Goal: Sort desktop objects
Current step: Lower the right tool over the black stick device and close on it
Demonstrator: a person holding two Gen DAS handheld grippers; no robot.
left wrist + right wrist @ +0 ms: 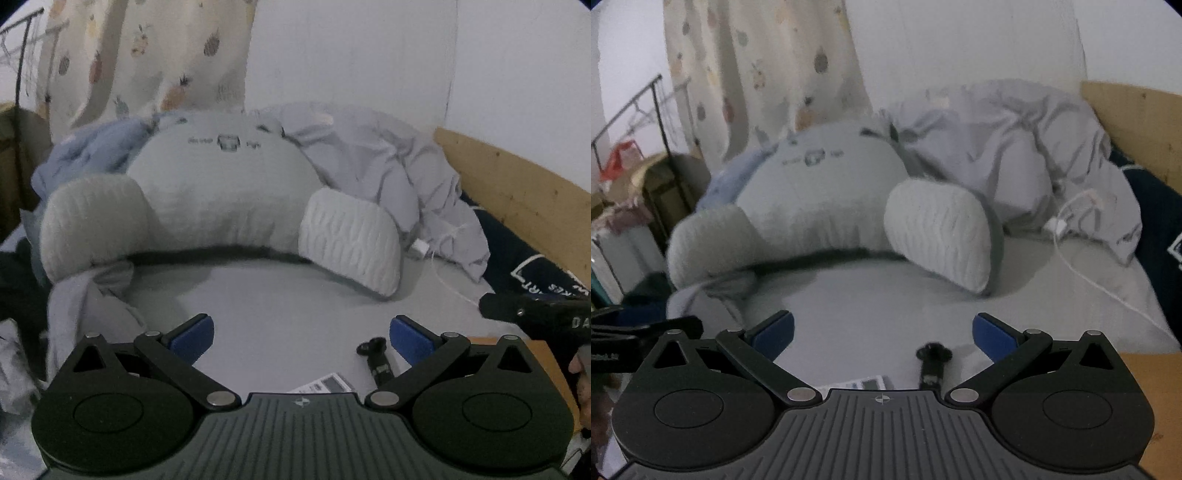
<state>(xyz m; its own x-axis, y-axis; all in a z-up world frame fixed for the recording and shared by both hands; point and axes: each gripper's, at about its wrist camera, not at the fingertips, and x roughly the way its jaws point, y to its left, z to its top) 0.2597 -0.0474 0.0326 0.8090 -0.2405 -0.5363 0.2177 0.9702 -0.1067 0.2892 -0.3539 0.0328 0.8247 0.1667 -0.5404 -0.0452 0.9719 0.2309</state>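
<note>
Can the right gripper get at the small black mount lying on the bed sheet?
Probably yes: the right gripper is open, and the black mount lies uncovered between its fingers, nothing above it.

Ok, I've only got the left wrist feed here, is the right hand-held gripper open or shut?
Observer: Open. The right hand-held gripper has its jaws wide apart and nothing between them.
Operator: Where's the small black part relative to it?
Observer: The small black part lies on the grey sheet, in the gap ahead and nearer the right jaw.
Operator: Anything off to the far left that I'm missing?
Observer: A red item sits by the clothes rack, among clutter.
</note>
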